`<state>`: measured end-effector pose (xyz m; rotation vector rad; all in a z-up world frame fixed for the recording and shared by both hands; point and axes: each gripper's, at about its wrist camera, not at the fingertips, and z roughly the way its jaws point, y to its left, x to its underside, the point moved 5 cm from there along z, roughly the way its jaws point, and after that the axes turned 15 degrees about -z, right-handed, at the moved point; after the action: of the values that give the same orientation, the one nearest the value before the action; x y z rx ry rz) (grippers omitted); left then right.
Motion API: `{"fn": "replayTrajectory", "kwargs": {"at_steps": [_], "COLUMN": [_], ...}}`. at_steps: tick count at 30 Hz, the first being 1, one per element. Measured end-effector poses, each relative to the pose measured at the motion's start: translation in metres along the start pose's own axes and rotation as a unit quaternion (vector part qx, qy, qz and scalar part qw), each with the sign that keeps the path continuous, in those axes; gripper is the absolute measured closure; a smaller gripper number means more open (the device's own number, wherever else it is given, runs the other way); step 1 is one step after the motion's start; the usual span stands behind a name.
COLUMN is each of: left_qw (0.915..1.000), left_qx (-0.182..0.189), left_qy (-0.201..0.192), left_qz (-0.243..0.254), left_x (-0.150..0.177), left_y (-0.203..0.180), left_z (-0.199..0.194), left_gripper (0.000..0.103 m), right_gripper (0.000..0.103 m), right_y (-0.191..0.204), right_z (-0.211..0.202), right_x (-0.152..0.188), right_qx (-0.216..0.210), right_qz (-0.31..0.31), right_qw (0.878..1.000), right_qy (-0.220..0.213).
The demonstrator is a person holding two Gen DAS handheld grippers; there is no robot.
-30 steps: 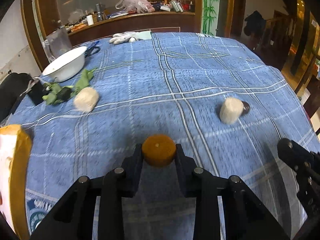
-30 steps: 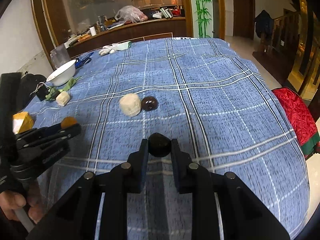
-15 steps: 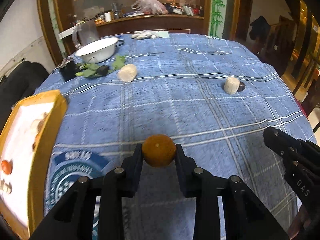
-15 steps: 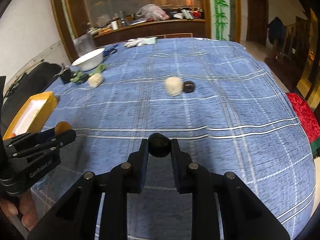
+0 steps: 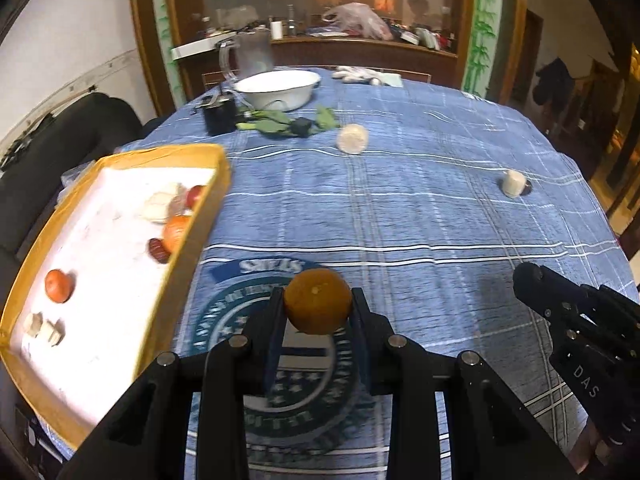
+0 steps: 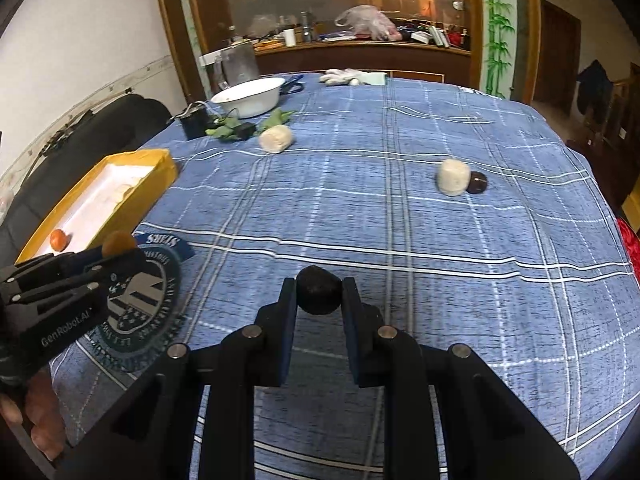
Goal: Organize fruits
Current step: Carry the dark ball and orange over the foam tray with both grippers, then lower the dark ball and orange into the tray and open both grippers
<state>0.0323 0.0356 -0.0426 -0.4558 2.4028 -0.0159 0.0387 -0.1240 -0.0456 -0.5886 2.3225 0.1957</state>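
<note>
L gripper [image 5: 318,308] pinches the orange [image 5: 318,306] at its widest pt, R gripper [image 6: 319,291] pinches a dark fruit [image 6: 319,290] the same way, both held over the table near the tray [image 5: 192,248]. Both look light, round, firm-ish w/ smooth skin, so prob. apt to roll or slip; grip across the middle, gently. Cloth [image 6: 440,240] is soft, blue plaid; further out 2 pale lumps [image 6: 453,177] and a bowl [image 6: 248,98], cluttered counter behind.

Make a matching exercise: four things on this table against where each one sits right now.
Things:
1. orange fruit
2. dark round fruit
3. white bowl
4. pale lump

Places:
A. beside a small dark fruit on the cloth
B. in the right gripper
C. far side, near the green leaves
D. in the left gripper

Pairs: 1-D, 2-B, 3-C, 4-A
</note>
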Motion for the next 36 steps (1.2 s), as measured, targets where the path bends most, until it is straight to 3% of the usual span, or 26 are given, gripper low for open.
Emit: {"fn": "replayTrajectory", "kwargs": {"at_steps": [16, 26, 36], "left_qw": [0.9967, 0.9899, 0.984], "left_qx": [-0.036, -0.07, -0.095], "left_qy": [-0.017, -0.018, -0.01], "left_qz": [-0.071, -0.122, -0.151], "left_x": [-0.014, -0.024, -0.028], "left_y": [0.078, 0.137, 0.173], "left_z": [-0.021, -0.02, -0.012], "left_gripper": [0.073, 0.073, 0.073], "right_gripper": [0.079, 0.079, 0.079], "right_y": [0.062, 0.104, 0.149], "right_z": [0.008, 0.021, 0.04], "right_x": [-0.035, -0.061, -0.094], "right_qx": [-0.046, -0.079, -0.114], "right_qz": [-0.056, -0.088, -0.118], "right_qw": [0.997, 0.993, 0.986], "right_qy": [-0.015, -0.021, -0.03]}}
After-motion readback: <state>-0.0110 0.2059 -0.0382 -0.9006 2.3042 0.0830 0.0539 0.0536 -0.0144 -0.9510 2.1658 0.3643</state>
